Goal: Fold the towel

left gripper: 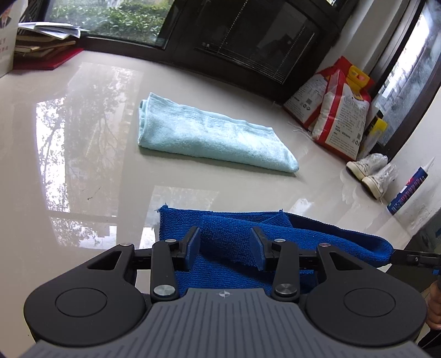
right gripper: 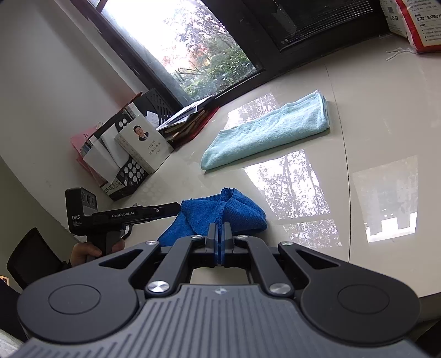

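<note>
Glossy cream table (left gripper: 82,154), folded aqua towel (left gripper: 212,135), blue cloth (left gripper: 275,231), shoes (left gripper: 369,170)

You get soft daylight from the windows (left gripper: 110,16) at twelve o'clock. The glossy table (left gripper: 82,137) throws bright window glare at nine o'clock in the left view, four o'clock in the right. Both pictures are sharp at centre, bowed at the rims, with faint shadows.

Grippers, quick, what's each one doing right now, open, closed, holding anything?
Left gripper: open over the dark blue towel, gripping nothing.
Right gripper: shut on the dark blue towel's edge.
</note>
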Demonstrator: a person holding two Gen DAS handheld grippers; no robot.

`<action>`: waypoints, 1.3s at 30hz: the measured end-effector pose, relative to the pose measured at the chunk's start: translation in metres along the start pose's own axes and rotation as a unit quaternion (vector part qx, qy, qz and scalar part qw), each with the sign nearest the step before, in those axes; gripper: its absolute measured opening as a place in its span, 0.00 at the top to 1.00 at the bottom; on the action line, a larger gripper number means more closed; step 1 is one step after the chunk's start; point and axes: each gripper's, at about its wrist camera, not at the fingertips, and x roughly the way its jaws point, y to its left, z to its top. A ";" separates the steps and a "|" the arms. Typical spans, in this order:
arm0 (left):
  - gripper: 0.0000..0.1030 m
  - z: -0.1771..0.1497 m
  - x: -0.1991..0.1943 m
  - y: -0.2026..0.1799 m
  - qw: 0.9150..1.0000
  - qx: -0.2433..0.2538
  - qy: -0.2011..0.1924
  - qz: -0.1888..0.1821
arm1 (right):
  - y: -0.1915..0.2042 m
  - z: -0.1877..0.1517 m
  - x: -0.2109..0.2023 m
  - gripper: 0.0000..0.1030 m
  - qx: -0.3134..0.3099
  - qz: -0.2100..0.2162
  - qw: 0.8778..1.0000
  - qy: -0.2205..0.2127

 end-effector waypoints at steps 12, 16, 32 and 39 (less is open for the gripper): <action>0.48 -0.001 0.010 0.012 0.999 -0.006 0.014 -0.033 | -0.005 0.001 -0.003 0.98 0.006 -0.010 1.000 -0.002; 0.54 -0.004 0.013 0.012 0.998 -0.005 0.016 -0.058 | -0.010 0.001 -0.006 0.98 0.015 -0.015 1.000 -0.006; 0.98 -0.014 0.000 -0.002 0.999 -0.017 0.004 -0.048 | -0.019 0.005 -0.005 0.98 0.032 -0.025 0.999 -0.024; 0.98 -0.003 -0.026 -0.010 0.997 -0.029 -0.027 -0.071 | -0.017 0.011 -0.006 0.98 0.033 -0.016 0.999 -0.040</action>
